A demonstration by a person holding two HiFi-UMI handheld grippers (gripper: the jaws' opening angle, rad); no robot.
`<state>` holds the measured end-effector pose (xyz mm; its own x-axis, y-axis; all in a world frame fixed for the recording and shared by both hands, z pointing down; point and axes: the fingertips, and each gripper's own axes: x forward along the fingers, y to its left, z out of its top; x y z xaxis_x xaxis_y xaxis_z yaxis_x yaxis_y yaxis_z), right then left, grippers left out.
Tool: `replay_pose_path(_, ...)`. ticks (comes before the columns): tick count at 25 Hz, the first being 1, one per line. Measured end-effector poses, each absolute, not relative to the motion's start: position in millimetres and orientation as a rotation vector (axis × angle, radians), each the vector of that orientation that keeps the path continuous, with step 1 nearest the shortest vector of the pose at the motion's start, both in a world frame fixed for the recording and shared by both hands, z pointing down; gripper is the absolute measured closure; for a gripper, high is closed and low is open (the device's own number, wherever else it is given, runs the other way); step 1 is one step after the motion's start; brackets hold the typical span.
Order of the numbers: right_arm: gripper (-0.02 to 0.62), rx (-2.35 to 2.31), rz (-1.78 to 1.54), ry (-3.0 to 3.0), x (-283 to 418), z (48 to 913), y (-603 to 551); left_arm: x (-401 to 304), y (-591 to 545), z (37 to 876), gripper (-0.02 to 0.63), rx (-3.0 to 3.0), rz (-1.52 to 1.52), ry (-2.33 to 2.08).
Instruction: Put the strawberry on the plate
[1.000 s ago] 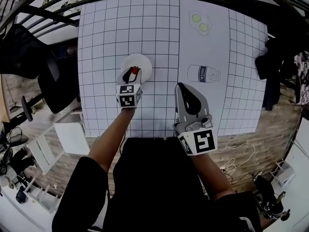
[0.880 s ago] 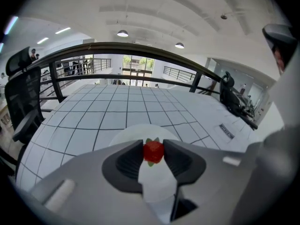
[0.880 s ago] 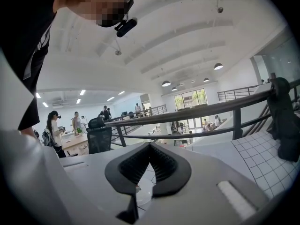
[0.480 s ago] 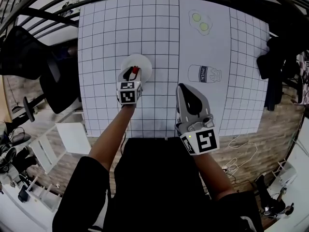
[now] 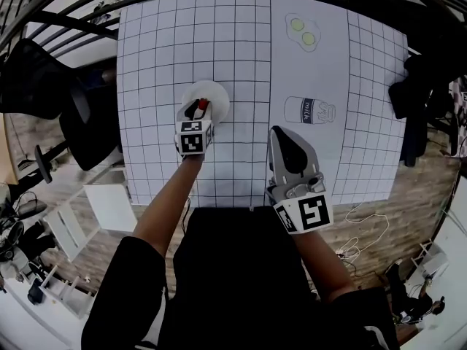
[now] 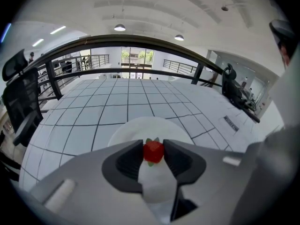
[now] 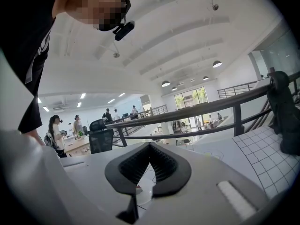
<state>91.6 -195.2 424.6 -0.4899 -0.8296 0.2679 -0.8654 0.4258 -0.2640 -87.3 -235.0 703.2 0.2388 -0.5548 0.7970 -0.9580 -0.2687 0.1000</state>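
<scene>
In the left gripper view a small red strawberry [image 6: 153, 151] with green leaves sits pinched between the two dark pads of my left gripper [image 6: 153, 153]. The gripper is shut on it over the near part of the white round plate [image 6: 140, 128]. The head view shows the same: my left gripper [image 5: 198, 111] with the strawberry [image 5: 203, 106] at the plate's [image 5: 213, 90] near edge. Whether the fruit touches the plate I cannot tell. My right gripper [image 5: 280, 133] hovers nearer the table's front edge, right of the plate, its pads [image 7: 161, 165] meeting at the tip with nothing between them.
The table carries a white gridded sheet [image 5: 160, 57] with a printed milk carton [image 5: 308, 111] and two printed eggs [image 5: 301, 33]. A black chair [image 5: 36, 79] stands at the left, a railing runs behind, and cables [image 5: 361, 228] lie on the wooden floor at the right.
</scene>
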Motion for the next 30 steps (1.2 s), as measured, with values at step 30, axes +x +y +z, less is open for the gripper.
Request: replay_pose_path(30, 0.598, 1.525, 0.523, -2.546, 82, 412, -177, -92, -219, 640, 0.440, 2.001, 0.720, -1.413)
